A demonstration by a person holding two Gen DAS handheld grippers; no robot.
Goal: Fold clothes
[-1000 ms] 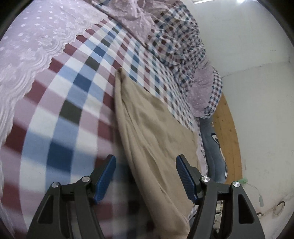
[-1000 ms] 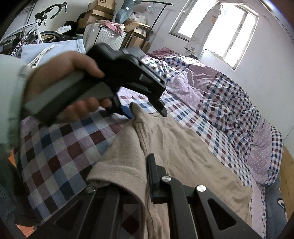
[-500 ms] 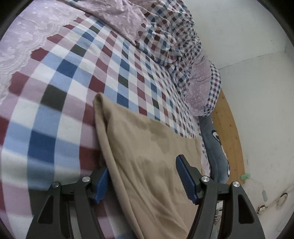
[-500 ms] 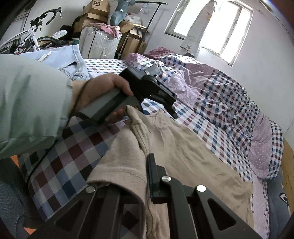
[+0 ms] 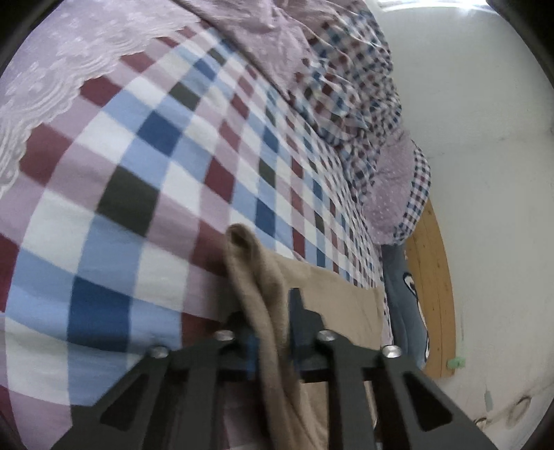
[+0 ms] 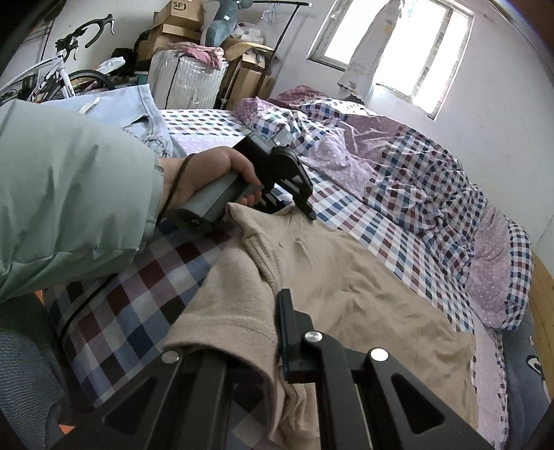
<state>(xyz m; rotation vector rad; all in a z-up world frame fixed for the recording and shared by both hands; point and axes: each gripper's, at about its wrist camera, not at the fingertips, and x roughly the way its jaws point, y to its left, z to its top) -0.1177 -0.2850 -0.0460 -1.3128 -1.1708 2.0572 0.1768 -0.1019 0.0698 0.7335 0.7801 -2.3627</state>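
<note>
Tan garment [image 5: 266, 311] hides the left tongs' [image 5: 268, 329] fingertips.

The left wrist camera sits low and close over the checked bed [image 5: 180, 145], looking along it toward the white wall [image 5: 484, 173]. The right wrist camera looks from the bed's edge across it toward the window [image 6: 398, 52]. Both views share the tan garment [image 5: 263, 311] [image 6: 346, 284].

Bright window [image 6: 398, 55], white walls [image 5: 484, 138], checked bed [image 5: 173, 155], stacked boxes [image 6: 180, 20].
</note>
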